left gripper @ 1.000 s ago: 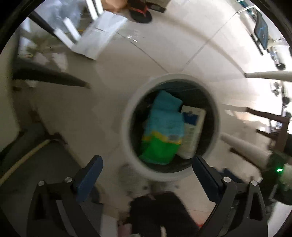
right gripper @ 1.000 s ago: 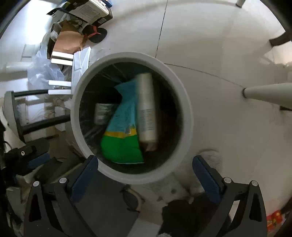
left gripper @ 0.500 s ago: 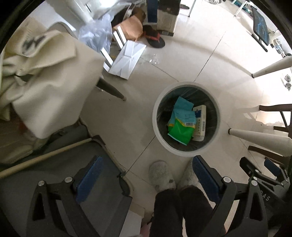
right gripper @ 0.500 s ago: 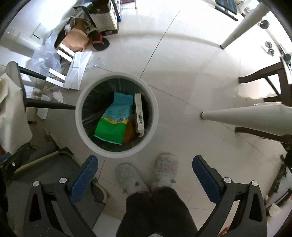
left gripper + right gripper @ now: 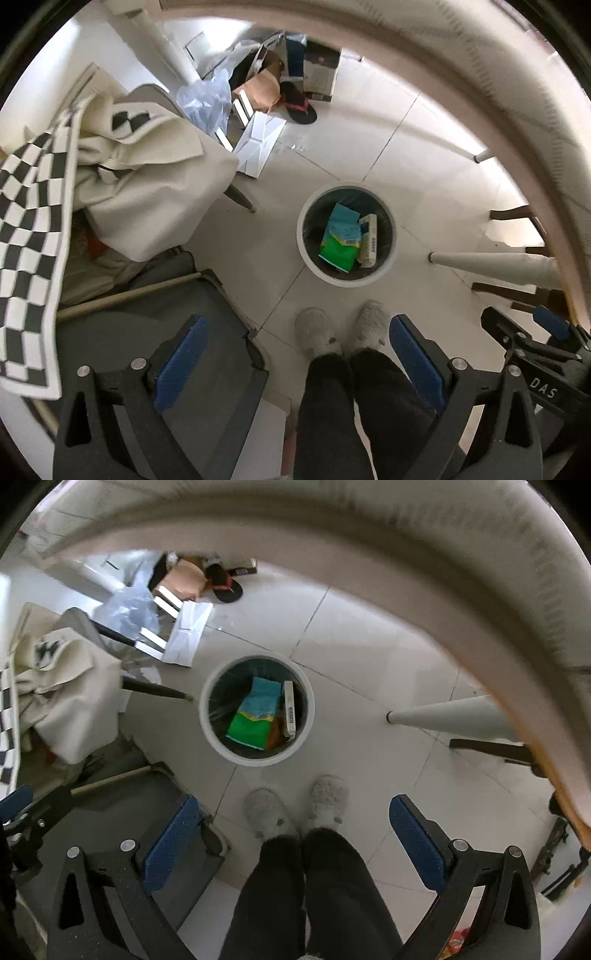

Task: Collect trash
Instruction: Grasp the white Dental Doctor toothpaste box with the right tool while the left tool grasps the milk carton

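- White round bin point(image 5: 256, 710) on tiled floor, just ahead of slippered feet point(image 5: 295, 808), holding a teal-and-green bag point(image 5: 255, 716) and a pale box point(image 5: 289, 709).
- Smaller than half a second ago; table edge point(image 5: 406, 554) newly overhead.
- Left gripper point(image 5: 295, 358) and right gripper point(image 5: 291, 834) both gaping, empty.

table edge point(image 5: 406, 554) blurred, hides floor beyond trash bin point(image 5: 210, 716). orange item point(image 5: 274, 734) in bin mostly hidden under green bag point(image 5: 251, 727). box point(image 5: 289, 709) print illegible.
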The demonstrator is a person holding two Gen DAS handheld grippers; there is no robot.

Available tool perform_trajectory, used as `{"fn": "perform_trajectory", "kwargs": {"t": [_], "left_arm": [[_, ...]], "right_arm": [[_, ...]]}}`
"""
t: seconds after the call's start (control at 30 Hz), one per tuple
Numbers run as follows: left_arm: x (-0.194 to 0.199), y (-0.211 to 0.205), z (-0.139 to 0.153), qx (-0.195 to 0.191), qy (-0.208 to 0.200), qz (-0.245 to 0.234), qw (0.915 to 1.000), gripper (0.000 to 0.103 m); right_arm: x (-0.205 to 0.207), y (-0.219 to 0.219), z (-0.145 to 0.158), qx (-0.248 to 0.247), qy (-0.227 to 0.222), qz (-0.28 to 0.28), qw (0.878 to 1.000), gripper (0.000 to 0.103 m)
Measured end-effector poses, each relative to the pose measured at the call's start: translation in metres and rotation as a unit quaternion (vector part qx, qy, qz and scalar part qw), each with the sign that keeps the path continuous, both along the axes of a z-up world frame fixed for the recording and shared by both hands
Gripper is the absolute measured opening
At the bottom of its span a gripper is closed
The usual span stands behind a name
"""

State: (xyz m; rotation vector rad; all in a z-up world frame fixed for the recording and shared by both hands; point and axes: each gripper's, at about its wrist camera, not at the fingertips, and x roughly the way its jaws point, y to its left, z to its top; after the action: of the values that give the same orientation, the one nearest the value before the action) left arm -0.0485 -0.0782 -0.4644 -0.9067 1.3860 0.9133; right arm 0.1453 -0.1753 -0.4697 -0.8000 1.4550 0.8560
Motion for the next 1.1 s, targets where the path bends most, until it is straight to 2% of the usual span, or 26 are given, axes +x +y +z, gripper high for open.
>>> {"fn": "perform_trajectory", "kwargs": {"t": [0.2, 0.4, 0.53, 0.63, 0.77, 0.9, 1.03, 1.1], "left_arm": [[-0.004, -0.009, 0.068, 0.01, -0.002, -0.007, 0.9999, 0.1], [0.009, 0.005, 0.134, 0.06, -0.001, -0.007, 0.9982, 0.1], [0.046, 0.039, 0.17, 0.11, -0.003, -0.015, 0.9938, 0.1], [0.077, 0.062, 0.187, 0.145, -0.005, -0.022, 0.9891, 0.1], [0.14, 0.11, 0.192, 0.166, 0.006, -0.034, 0.9855, 0.101], [0.209, 0.164, 0.185, 0.176, 0.026, -0.044, 0.9831, 0.103], [0.281, 0.212, 0.159, 0.141, 0.024, -0.047, 0.9886, 0.103], [0.315, 0.236, 0.137, 0.116, 0.032, -0.051, 0.9914, 0.103]], "right_arm": [[-0.002, -0.007, 0.086, 0.028, 0.01, -0.003, 1.0, 0.103], [0.01, 0.002, 0.162, 0.061, 0.041, -0.02, 0.997, 0.103], [0.045, 0.024, 0.198, 0.09, 0.056, -0.051, 0.993, 0.103], [0.086, 0.047, 0.218, 0.104, 0.043, -0.069, 0.991, 0.103], [0.16, 0.097, 0.232, 0.081, -0.012, -0.041, 0.996, 0.103], [0.236, 0.158, 0.225, 0.046, -0.061, 0.006, 0.997, 0.103], [0.328, 0.239, 0.203, 0.02, -0.1, 0.05, 0.994, 0.103], [0.359, 0.275, 0.189, 0.012, -0.11, 0.066, 0.992, 0.103]]}}
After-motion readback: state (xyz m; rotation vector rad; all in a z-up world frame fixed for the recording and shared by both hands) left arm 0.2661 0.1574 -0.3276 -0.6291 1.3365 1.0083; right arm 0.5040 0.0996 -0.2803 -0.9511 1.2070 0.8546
